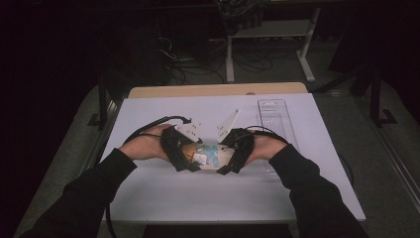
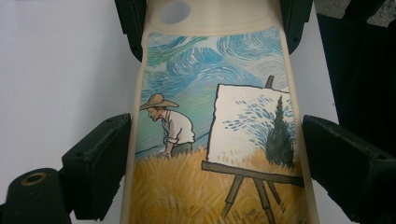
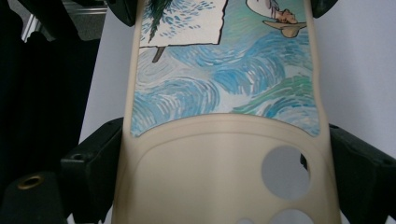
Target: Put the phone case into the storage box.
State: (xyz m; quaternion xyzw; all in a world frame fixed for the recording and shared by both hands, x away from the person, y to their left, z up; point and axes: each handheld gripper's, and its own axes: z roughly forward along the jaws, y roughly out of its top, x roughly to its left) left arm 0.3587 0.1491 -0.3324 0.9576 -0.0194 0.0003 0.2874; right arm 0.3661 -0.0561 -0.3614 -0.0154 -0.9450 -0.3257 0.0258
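A cream phone case [image 1: 210,157] printed with a painter, an easel and blue swirls lies level just above the white table. My left gripper [image 1: 194,159] is shut on its wheat-field end, a jaw pressed to each long edge of the case [image 2: 210,116]. My right gripper [image 1: 226,159] is shut on the opposite end, where the camera cut-outs of the case [image 3: 224,158] sit. In the left gripper view my left gripper [image 2: 217,156] faces the right one's jaws at the top. In the right gripper view my right gripper [image 3: 227,163] faces the left one's jaws.
A clear plastic tray [image 1: 275,121] lies on the white table [image 1: 198,198] just behind my right hand. A wooden edge [image 1: 218,90] runs along the table's back. Beyond it, a desk frame [image 1: 307,54] and cables stand on the floor.
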